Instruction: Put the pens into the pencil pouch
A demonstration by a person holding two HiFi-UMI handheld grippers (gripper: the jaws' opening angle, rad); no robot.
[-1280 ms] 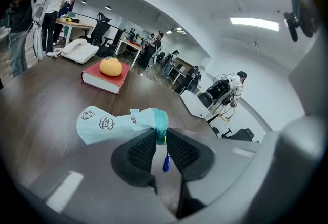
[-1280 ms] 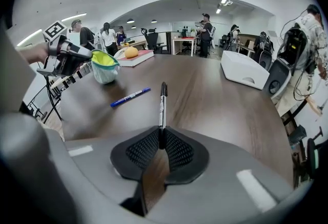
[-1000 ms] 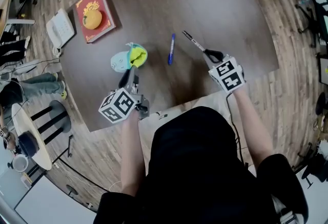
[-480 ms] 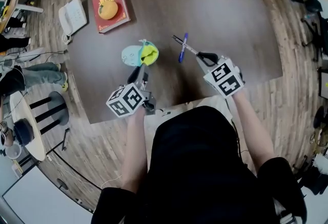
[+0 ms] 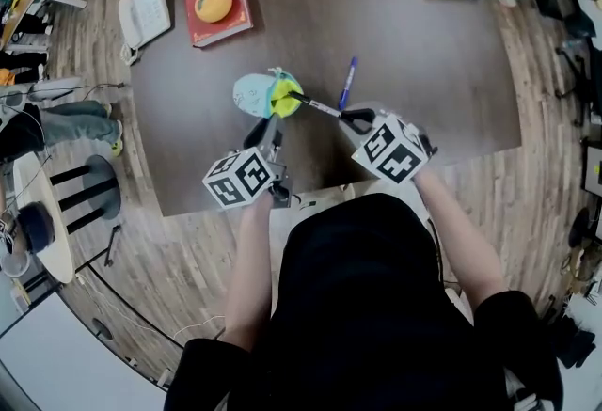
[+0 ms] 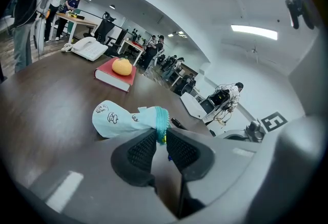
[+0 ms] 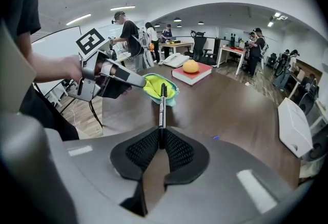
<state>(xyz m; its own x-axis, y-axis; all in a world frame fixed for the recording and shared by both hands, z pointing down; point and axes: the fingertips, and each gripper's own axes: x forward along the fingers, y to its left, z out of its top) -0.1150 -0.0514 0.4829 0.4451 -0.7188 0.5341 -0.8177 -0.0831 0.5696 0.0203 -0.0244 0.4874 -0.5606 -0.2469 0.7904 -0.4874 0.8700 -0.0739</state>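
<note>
Your right gripper (image 7: pixel 160 142) is clamped on the tail of the black pen (image 5: pixel 315 105), its tip at the pouch (image 5: pixel 252 91) mouth, centre frame. The pen is light, stiff and probably slick, so grip it squarely. Your left gripper (image 6: pixel 160 138) pinches the limp pouch rim. The blue pen (image 5: pixel 347 83) lies on the counter (image 5: pixel 423 71), just right.

Open tabletop (image 5: pixel 423 71) rings the pouch (image 5: pixel 254 94); only the blue pen (image 5: pixel 347 83) lies near it, book (image 5: pixel 226 28) well apart.

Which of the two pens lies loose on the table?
The blue pen, alone on the table; the black pen is clamped in the right gripper, its tip at the opening of the pencil pouch.
</note>
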